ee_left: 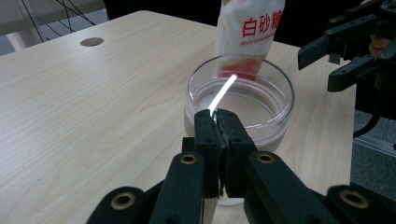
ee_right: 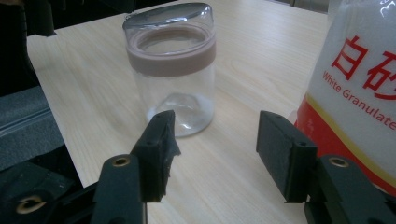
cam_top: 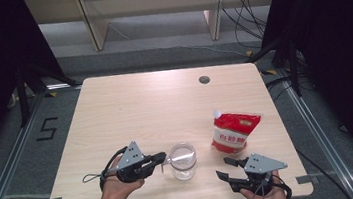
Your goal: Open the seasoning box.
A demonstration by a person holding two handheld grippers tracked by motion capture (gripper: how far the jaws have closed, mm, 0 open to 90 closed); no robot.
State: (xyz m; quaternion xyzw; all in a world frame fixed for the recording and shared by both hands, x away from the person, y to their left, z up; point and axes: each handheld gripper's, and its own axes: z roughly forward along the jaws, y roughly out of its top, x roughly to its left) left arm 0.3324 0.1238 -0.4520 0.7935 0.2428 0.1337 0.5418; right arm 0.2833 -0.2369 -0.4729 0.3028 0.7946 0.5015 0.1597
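jar: clear glass jar (cam_top: 183, 160), open mouth up, near the surface's front edge, about mid-width
spoon: thin white spoon (ee_left: 222, 94) slants into the jar, long axis running from left tool over the rim
left tool: left tool (cam_top: 161, 157) just left of the jar, jaws clamped tight on the spoon handle
sugar bag: red-white sugar bag (cam_top: 234, 130) upright, behind-right of the jar
right tool: right tool (cam_top: 225, 168) by the front-right corner, jaws half apart, empty; bag lies just behind it, nearer than to left
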